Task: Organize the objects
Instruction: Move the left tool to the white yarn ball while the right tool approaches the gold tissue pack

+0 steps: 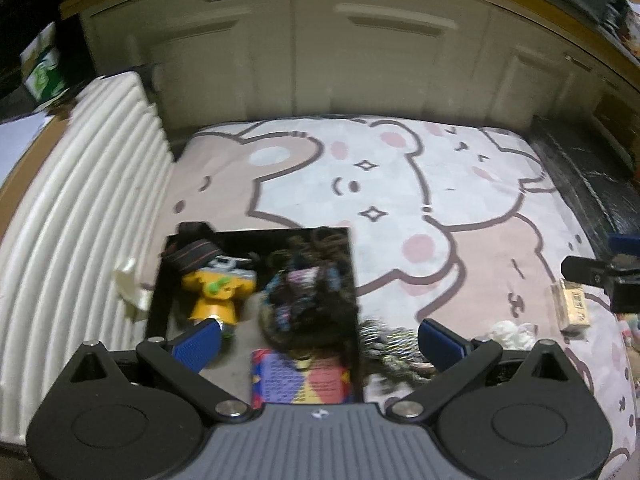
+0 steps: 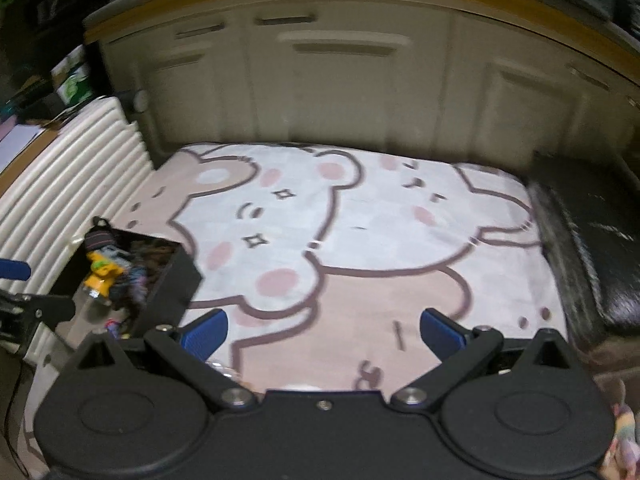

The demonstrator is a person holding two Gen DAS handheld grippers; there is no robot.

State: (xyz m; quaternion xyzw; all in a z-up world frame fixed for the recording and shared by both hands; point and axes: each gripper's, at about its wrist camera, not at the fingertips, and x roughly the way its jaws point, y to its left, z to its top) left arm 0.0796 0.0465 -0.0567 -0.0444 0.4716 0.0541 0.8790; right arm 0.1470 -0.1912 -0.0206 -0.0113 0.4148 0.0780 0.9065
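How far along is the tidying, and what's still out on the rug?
Done: the black box already holds a yellow toy and other items. In hand: nothing; left tool and right tool are open. Left: the silvery bundle and small carton lie on the rug.

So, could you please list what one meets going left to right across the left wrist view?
White ribbed radiator → black box with yellow toy → silvery bundle → small tan carton → right gripper.
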